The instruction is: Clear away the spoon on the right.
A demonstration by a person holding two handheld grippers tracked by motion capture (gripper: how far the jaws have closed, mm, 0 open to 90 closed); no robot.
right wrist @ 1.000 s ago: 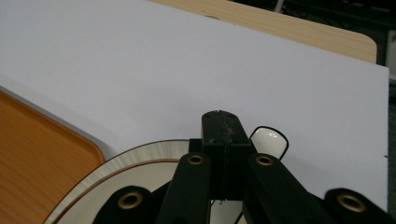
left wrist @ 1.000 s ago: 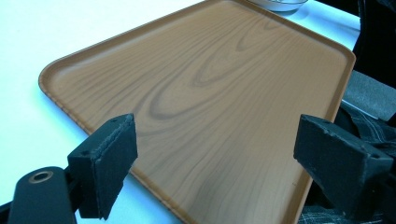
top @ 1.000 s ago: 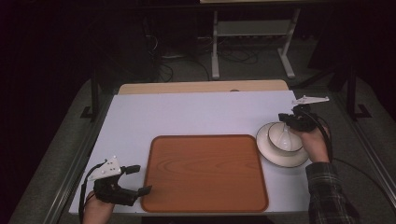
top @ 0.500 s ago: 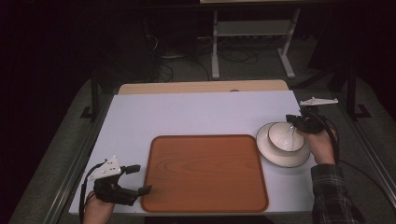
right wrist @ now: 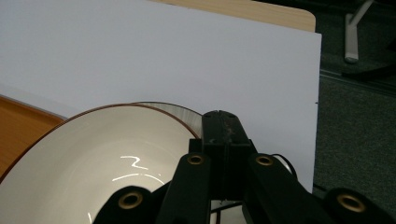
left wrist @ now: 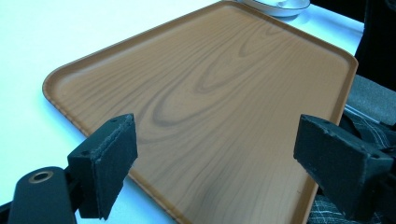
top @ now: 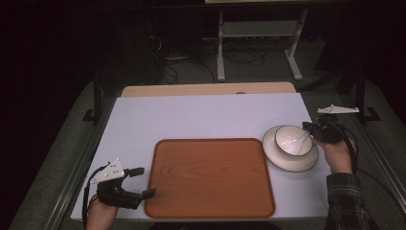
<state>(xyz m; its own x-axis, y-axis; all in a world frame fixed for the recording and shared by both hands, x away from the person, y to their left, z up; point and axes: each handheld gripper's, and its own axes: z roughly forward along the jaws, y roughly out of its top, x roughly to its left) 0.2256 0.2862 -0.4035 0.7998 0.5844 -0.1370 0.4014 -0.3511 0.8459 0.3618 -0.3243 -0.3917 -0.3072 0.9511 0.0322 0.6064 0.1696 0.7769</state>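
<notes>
1. Left gripper [top: 139,181]: we recorded it low at the near left corner of the table [top: 206,115], its jaws standing wide apart with nothing between them. In the left gripper view its black pads [left wrist: 112,158] framed the near edge of the tray [left wrist: 219,107] without touching it.

2. Tray [top: 210,177]: a brown wood-grain tray with a shallow raised rim, lying flat on the white tabletop, bare of any load. We judged it stiff and light.

3. Bowl [top: 293,140]: a white bowl with a thin brown rim line, tilted towards the camera and seated on a saucer [top: 290,163], just right of the tray. We judged it glazed ceramic: rigid, slippery and liable to chip or crack if knocked or dropped.

4. Right gripper [top: 313,136]: we noted its jaws pinched tight on the bowl's right rim; in the right gripper view the bowl [right wrist: 93,158] wall sat between the closed pads. We judged the rim the only workable hold, and a pinch at one side would let the bowl swing, so a slow, level carry seemed wise.

5. Beyond the table: a dark floor with cables and a white stand [top: 258,43].
</notes>
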